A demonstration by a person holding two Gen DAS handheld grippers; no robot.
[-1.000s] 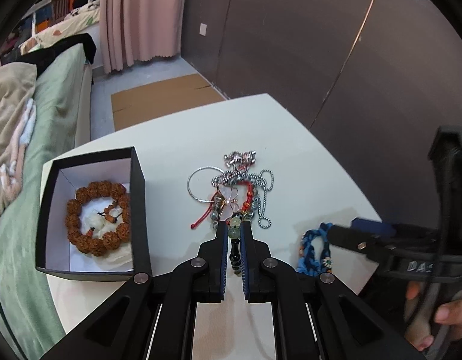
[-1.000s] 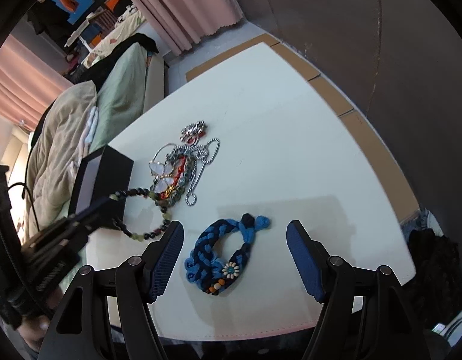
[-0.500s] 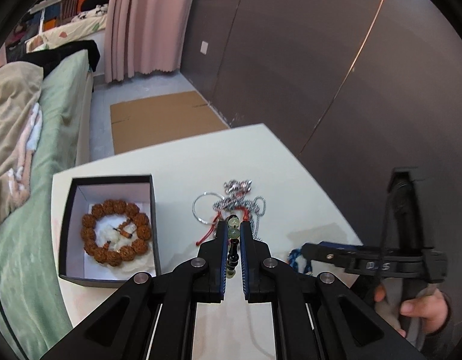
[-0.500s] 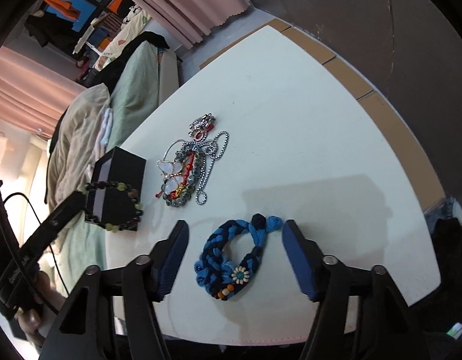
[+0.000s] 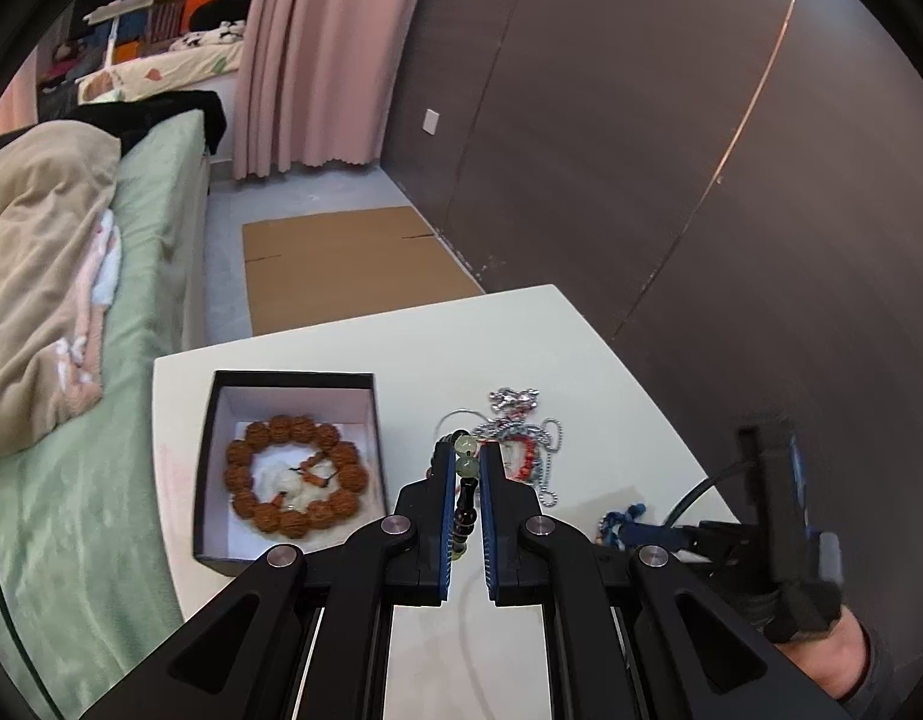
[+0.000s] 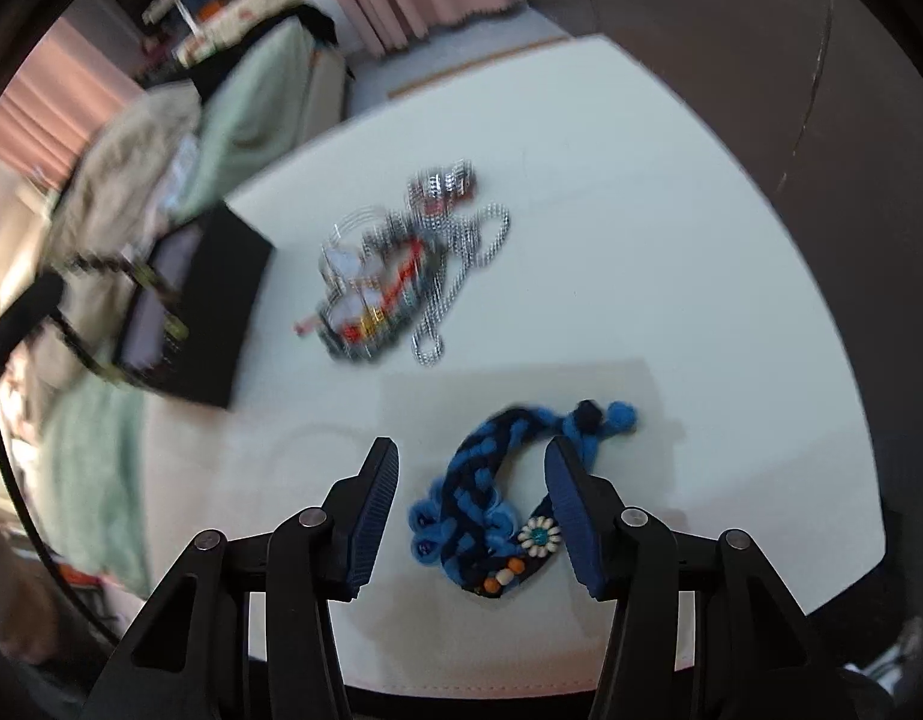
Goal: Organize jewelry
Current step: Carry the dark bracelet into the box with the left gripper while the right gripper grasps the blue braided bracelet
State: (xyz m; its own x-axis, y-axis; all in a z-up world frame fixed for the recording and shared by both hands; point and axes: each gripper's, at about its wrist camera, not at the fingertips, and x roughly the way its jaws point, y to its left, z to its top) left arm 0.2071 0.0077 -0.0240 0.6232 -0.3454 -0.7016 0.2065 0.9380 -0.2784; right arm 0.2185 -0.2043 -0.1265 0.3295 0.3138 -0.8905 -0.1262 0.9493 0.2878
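Observation:
My left gripper (image 5: 466,450) is shut on a bead bracelet (image 5: 465,489) of dark and pale green beads, held up above the white table (image 5: 413,354). A black box (image 5: 221,450) with a white lining holds a brown bead bracelet (image 5: 293,474); it lies left of the gripper. A tangle of silver chains and a red cord (image 5: 521,444) lies just beyond the fingertips. My right gripper (image 6: 473,462) is open, its fingers on either side of a blue braided bracelet (image 6: 497,480) with a white flower, low over the table. The right wrist view is blurred.
The table's edges are close on all sides (image 6: 761,192). A bed with a green cover (image 5: 71,420) stands left of the table. A dark wall (image 5: 641,150) rises on the right. Flat cardboard (image 5: 341,264) lies on the floor beyond.
My left gripper has risen and drawn back with the bead bracelet; the box and chains look further away. My right gripper has come down around the blue braided bracelet.

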